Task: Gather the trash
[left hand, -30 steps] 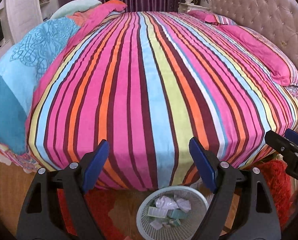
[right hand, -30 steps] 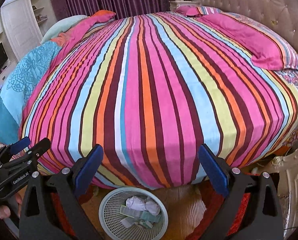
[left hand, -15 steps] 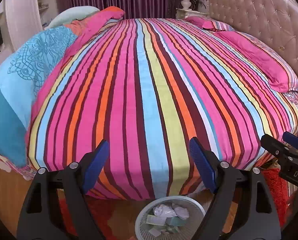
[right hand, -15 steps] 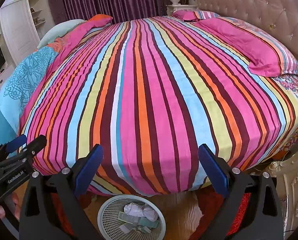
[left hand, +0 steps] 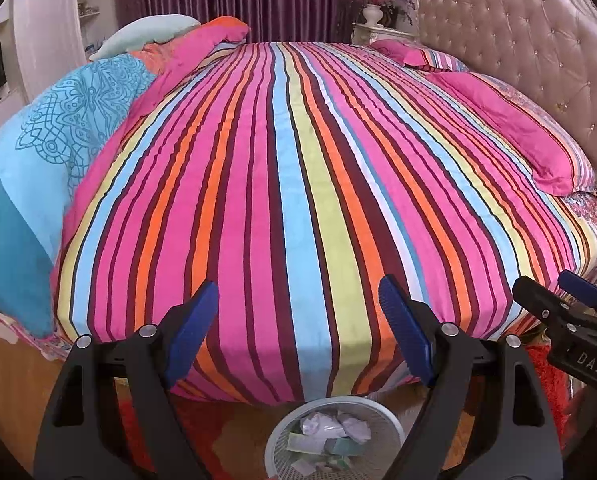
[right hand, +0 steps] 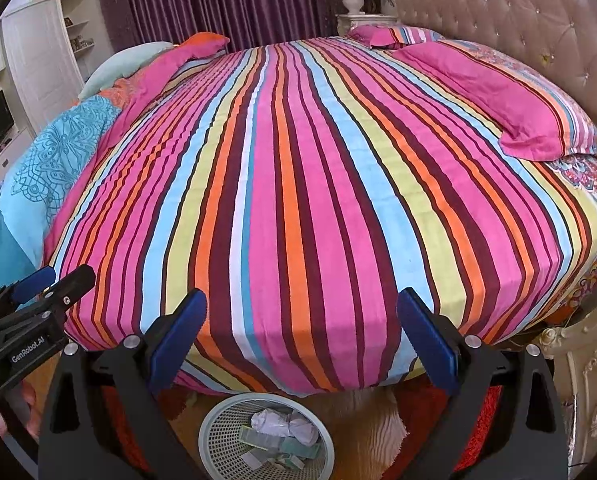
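A white mesh waste basket (left hand: 390,428) stands on the floor at the foot of the bed, holding crumpled white paper (left hand: 334,428) and greenish packets. It also shows in the right wrist view (right hand: 218,432) with the paper (right hand: 282,426) inside. My left gripper (left hand: 298,300) is open and empty above the basket, in front of the bed's edge. My right gripper (right hand: 301,312) is open and empty, held the same way. Each gripper shows in the other's view: the right one (left hand: 558,300) and the left one (right hand: 52,280).
A large bed with a striped cover (left hand: 298,160) fills both views. Pink pillows (left hand: 510,128) lie by the tufted headboard (left hand: 538,40) on the right. A blue quilt (left hand: 58,128) is heaped on the left. A red rug (right hand: 486,420) lies on the wooden floor.
Both grippers have risen and tilted up a little; the bed has dropped lower in view and the basket has slid toward the bottom edge. The jaws stay open.
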Demonstrator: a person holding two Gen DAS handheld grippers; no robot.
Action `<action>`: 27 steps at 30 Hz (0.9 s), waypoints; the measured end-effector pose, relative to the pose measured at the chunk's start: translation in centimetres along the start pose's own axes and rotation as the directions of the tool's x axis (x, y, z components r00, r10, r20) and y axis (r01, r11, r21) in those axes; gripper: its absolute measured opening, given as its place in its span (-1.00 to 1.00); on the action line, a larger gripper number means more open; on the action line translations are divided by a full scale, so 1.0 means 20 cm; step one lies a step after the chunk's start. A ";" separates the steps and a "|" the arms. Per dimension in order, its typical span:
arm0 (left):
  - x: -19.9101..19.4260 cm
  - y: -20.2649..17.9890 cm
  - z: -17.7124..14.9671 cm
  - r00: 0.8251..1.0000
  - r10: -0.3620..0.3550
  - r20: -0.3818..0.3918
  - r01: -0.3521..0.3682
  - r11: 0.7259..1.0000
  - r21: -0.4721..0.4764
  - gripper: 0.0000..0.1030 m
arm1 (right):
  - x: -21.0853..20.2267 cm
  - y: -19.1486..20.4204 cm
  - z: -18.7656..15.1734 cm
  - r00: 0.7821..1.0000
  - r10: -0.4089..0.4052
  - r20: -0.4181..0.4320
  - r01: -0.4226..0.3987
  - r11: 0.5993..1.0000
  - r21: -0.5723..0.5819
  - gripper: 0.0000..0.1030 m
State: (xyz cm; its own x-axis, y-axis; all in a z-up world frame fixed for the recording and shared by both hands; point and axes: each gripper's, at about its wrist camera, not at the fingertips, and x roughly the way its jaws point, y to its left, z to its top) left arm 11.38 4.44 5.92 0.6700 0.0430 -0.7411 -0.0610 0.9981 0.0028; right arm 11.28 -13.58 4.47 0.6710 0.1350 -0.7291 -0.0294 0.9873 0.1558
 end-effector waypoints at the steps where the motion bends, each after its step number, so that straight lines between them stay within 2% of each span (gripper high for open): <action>1: 0.00 0.00 0.00 1.000 0.003 0.002 -0.003 1.000 0.000 0.56 | 0.00 0.00 0.00 1.000 0.000 0.001 0.000 1.000 -0.001 0.77; 5: -0.02 -0.01 0.01 1.000 0.024 0.015 -0.024 1.000 0.013 0.56 | -0.01 0.01 0.01 1.000 0.000 0.010 0.000 1.000 -0.008 0.77; 27: -0.05 -0.02 0.03 1.000 0.021 0.014 -0.022 1.000 0.023 0.56 | -0.02 0.02 0.03 1.000 -0.003 0.020 0.003 1.000 -0.008 0.77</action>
State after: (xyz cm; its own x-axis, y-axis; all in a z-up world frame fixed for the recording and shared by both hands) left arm 11.29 3.94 7.07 0.6786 0.0648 -0.7317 -0.0588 0.9977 0.0339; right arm 11.42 -13.26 5.20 0.6856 0.1308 -0.7161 -0.0336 0.9884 0.1484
